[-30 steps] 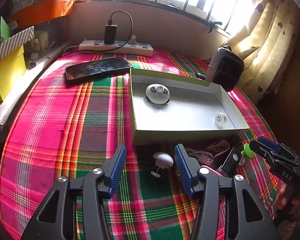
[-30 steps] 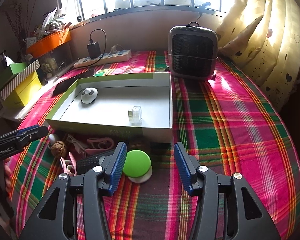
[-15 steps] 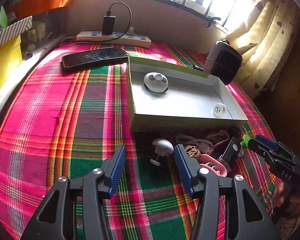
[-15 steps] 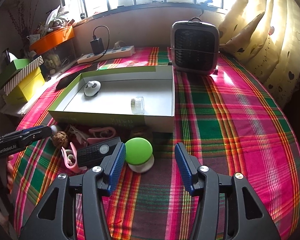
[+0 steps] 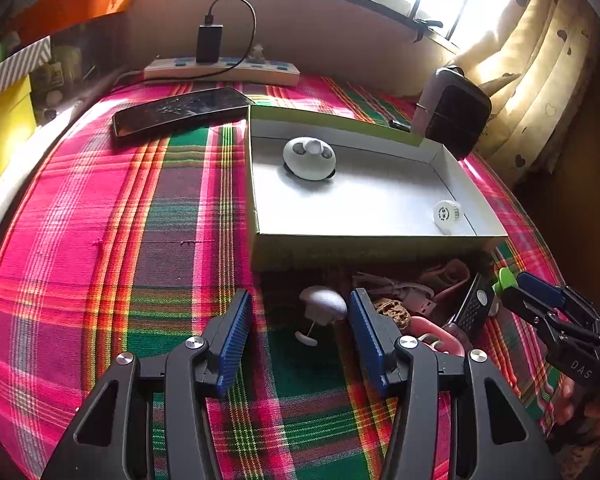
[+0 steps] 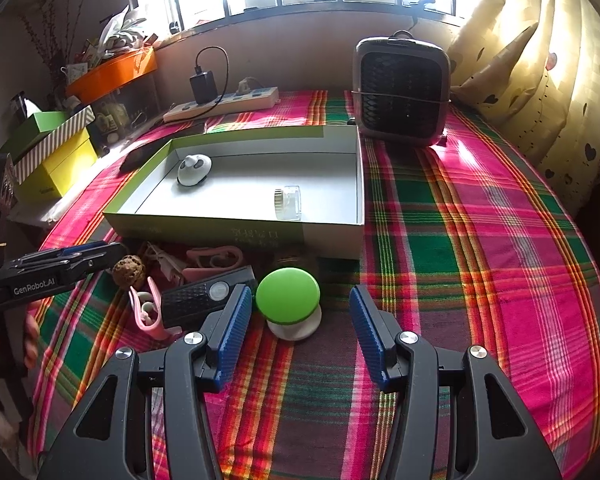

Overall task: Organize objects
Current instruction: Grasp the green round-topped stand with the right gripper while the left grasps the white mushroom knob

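My left gripper (image 5: 300, 304) stands open low over the plaid cloth, and a small white mushroom-shaped knob (image 5: 323, 308) lies between its fingers, close to the right one. The right gripper (image 6: 300, 300) is open too, with a green-topped round knob (image 6: 288, 290) on a white base between its fingers, nearer the left pad. Both knobs belong to a pile in front of a shallow green-edged box (image 6: 236, 236). Inside the box lie a white round gadget (image 6: 194, 169) and a small clear jar (image 6: 288, 202).
The pile also holds a walnut (image 6: 129, 271), a black remote-like bar (image 6: 204, 296), pink clips (image 6: 148, 312) and a cable plug (image 5: 412, 294). A phone (image 5: 180, 110), a power strip (image 5: 220, 70) and a small heater (image 6: 400, 92) stand beyond the box. Bare cloth lies to the right.
Both views have shifted slightly, so the pile and box sit a little higher in frame and the walnut now shows beside my left gripper's right finger. Neither gripper has closed on anything.
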